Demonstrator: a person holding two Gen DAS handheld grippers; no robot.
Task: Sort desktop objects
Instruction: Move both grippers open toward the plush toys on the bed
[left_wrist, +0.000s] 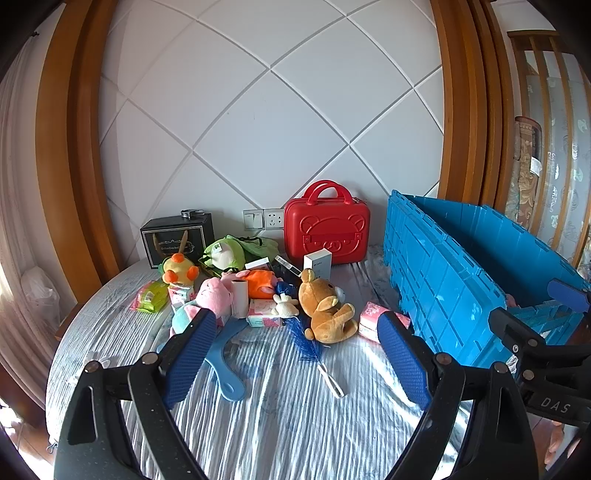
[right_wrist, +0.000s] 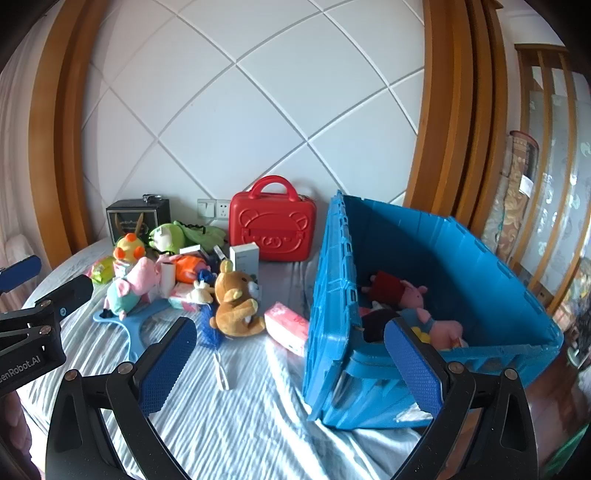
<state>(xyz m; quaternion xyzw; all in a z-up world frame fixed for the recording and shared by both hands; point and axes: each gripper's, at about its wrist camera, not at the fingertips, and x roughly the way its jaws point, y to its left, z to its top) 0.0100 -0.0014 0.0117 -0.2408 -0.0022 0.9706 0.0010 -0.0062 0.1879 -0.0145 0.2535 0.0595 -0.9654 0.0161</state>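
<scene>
Beside the blue crate (right_wrist: 461, 258), both grippers, left gripper (left_wrist: 299, 354) and right gripper (right_wrist: 295, 365), hover spread and empty; brown bear plush (left_wrist: 327, 308) lies nearest on the cloth, likely next for binning.

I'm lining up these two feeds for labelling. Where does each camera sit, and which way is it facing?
Left wrist: rides on the left tool, angled down over the cloth-covered table at the toy pile around the brown bear; its own open blue fingers show, with the right tool at the right edge.
Right wrist: rides on the right tool, facing the blue crate and the plush toys inside it; open fingers show, the left tool at the left edge.
Shared: bear, crate, red case.
</scene>
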